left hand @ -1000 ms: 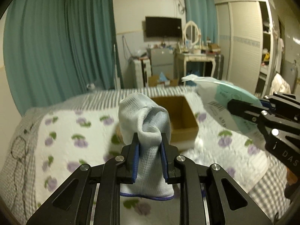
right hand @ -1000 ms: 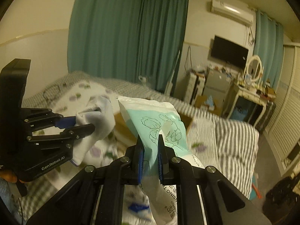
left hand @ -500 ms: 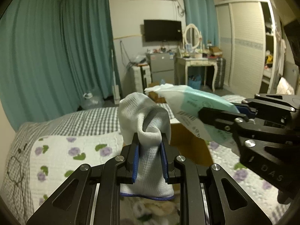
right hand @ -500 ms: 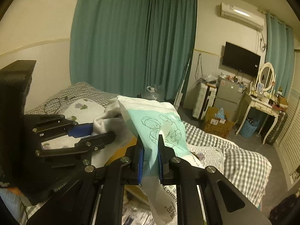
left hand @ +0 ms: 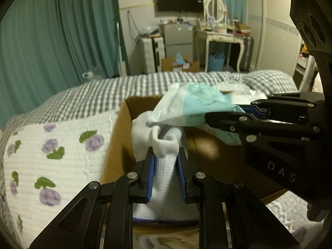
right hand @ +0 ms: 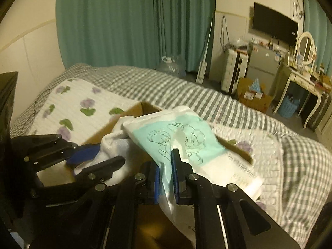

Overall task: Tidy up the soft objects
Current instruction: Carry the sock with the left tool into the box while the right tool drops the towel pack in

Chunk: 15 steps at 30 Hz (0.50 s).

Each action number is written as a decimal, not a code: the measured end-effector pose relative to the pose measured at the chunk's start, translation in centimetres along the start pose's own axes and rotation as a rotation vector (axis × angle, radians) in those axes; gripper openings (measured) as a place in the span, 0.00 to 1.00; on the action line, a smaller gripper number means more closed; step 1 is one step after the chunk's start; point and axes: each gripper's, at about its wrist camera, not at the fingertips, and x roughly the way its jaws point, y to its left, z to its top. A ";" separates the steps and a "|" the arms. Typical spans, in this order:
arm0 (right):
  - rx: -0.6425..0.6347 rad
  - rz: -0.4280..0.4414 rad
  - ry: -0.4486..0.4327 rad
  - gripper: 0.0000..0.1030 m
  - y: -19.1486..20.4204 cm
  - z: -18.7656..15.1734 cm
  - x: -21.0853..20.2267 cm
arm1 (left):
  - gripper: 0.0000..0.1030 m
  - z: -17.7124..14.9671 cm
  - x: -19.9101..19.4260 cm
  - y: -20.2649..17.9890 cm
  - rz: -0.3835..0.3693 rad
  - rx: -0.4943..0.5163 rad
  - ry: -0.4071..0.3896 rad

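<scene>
Left wrist view: cardboard box [left hand: 116, 145] on my bed [left hand: 62, 145].
Left tongs [left hand: 165, 166]: clamped on white sock [left hand: 164, 174].
Right tongs [right hand: 166, 178]: clamped on tissue pack [right hand: 182, 141].

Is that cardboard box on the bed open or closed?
Open. The cardboard box has no lid or flaps over it, and its brown inside walls show beneath the held items.

Cardboard box [left hand: 116, 145] on quilted bed [left hand: 62, 145]
</scene>
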 end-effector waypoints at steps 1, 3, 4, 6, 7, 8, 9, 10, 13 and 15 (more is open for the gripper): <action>0.008 0.009 0.005 0.10 -0.2 -0.3 0.3 | 0.22 -0.1 0.1 -0.1 0.000 0.005 0.001; 0.012 0.012 0.004 0.10 -0.4 -0.6 0.8 | 0.25 -0.4 0.1 -0.4 0.007 0.012 -0.003; 0.013 0.014 0.000 0.10 -0.5 -0.7 0.8 | 0.25 -0.4 0.1 -0.4 0.009 0.011 -0.003; 0.018 0.025 -0.013 0.13 -0.4 -0.9 0.4 | 0.31 -0.3 -0.2 -0.3 0.011 0.009 0.005; 0.019 0.029 -0.017 0.15 -0.3 -0.9 0.1 | 0.36 -0.3 -0.5 0.0 0.011 0.003 0.004; 0.021 0.024 -0.027 0.21 -0.2 -0.9 -0.4 | 0.43 -0.3 -0.9 0.1 0.011 0.000 -0.001; 0.023 0.015 -0.034 0.29 0.0 -0.8 -1.0 | 0.48 -0.3 -1.7 0.0 0.015 -0.002 -0.013; 0.026 0.007 -0.040 0.35 0.0 -0.7 -1.7 | 0.59 -0.2 -2.3 0.0 0.021 -0.001 -0.021; 0.039 -0.004 -0.083 0.54 0.0 -0.4 -4.5 | 0.71 -0.1 -5.0 -0.1 0.043 -0.003 -0.066; 0.041 -0.026 -0.111 0.62 -0.1 -0.2 -6.8 | 0.72 -0.1 -6.9 -0.1 0.045 -0.015 -0.083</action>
